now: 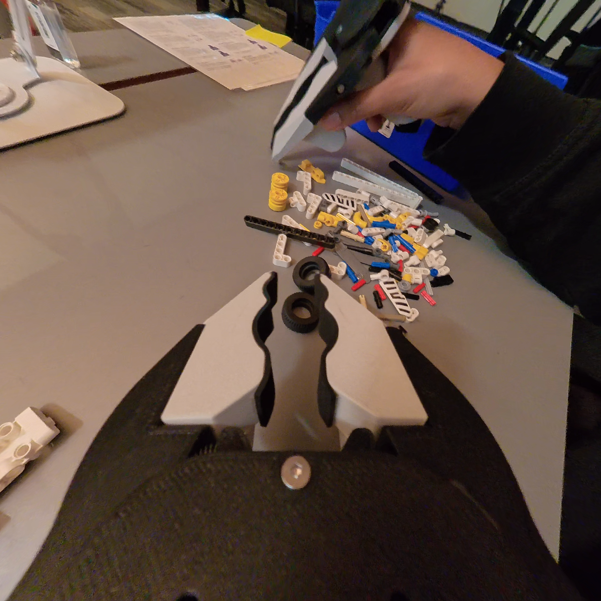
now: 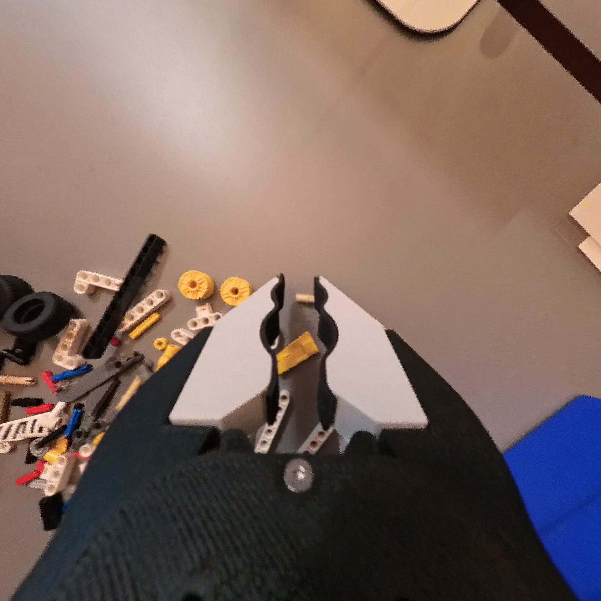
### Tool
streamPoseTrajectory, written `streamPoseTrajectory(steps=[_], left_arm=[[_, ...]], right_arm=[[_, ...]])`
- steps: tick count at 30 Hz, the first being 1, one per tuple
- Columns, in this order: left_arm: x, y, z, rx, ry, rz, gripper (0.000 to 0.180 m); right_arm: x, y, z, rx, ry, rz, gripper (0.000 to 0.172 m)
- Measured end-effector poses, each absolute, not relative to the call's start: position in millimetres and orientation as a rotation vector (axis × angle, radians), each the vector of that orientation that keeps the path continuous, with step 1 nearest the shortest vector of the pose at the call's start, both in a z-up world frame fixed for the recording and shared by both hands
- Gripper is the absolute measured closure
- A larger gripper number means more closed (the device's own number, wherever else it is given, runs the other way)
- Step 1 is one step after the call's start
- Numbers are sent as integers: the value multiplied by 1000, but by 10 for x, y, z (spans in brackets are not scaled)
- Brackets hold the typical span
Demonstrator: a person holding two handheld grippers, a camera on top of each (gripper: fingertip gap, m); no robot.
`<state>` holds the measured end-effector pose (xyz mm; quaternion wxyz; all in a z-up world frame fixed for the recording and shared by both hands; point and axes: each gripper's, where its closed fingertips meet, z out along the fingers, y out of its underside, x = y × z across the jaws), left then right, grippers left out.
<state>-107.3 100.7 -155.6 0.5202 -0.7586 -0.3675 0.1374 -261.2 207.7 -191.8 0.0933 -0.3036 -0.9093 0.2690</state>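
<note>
The left gripper [image 1: 296,279] hangs low over the grey table [image 1: 146,227], at the near left edge of a pile of small plastic building pieces [image 1: 383,234]. Its jaws stand apart. A small black tyre [image 1: 300,313] lies on the table between the fingers, close against the right finger [image 1: 325,322]; a clear gap shows between the tyre and the left finger [image 1: 265,322], so nothing is gripped. A second black tyre [image 1: 307,270] sits just beyond the fingertips, partly behind the right one. The nearer tyre rests tilted, its open hole facing up and toward the camera, in line with the gap between the jaws.

The right gripper [image 2: 298,283], held by a hand [image 1: 429,74], hovers over the far edge of the same pile. Its jaws are also apart and hold nothing. A small cream peg [image 2: 304,297] lies on the table just beside the right fingertip, its long axis crosswise to the fingers. A yellow wedge piece [image 2: 297,354] lies on the table below the gap. Two yellow wheel hubs [image 2: 216,287] sit just left of the left finger.

The left gripper is nearer the tyres; the right is well apart from them. A long black beam [image 1: 289,231] lies beyond the tyres. A white pad [image 1: 48,107] and printed sheets [image 1: 221,48] lie at the far side.
</note>
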Motion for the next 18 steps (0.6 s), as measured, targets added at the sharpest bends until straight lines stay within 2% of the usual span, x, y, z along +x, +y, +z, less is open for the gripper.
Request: streamPoseTrajectory(steps=[2,5,7,10,11,12,13,15,16,18], left_arm=[[-1027,1033,-1580,-1830,-875,269,168],[-1026,1022,-1520,-1794,-870,252,162],[-1034,1004,-1438,-1756,-852,277,149],[-1024,1008,-1312,-1693,-809,302,120],[-1044,986,-1278,-1675,-810,328,120],[-1060,962,-1236,-1660,-804,350,121],[-1075,932,-1193,-1652,-799,375,123],[-1079,860,-1153,-1705,-778,435,139],[-1086,802,-1150,-1754,-767,488,156],[-1111,650,-1091,-1821,-759,601,168]], right_arm=[[-2572,1999,-1823,-899,-2674,906,148],[-2468,1862,-1556,-824,-2555,1092,138],[-2340,1734,-1313,-680,-2414,1218,126],[-2028,1431,-1054,-340,-2232,1336,109],[-1923,1323,-1026,-284,-2208,1360,100],[-1802,1207,-1035,-248,-2233,1392,94],[-1662,1080,-1040,-200,-2274,1451,101],[-1452,882,-957,-102,-2293,1605,142],[-1407,818,-903,-83,-2286,1665,141],[-1389,718,-834,-95,-2296,1730,110]])
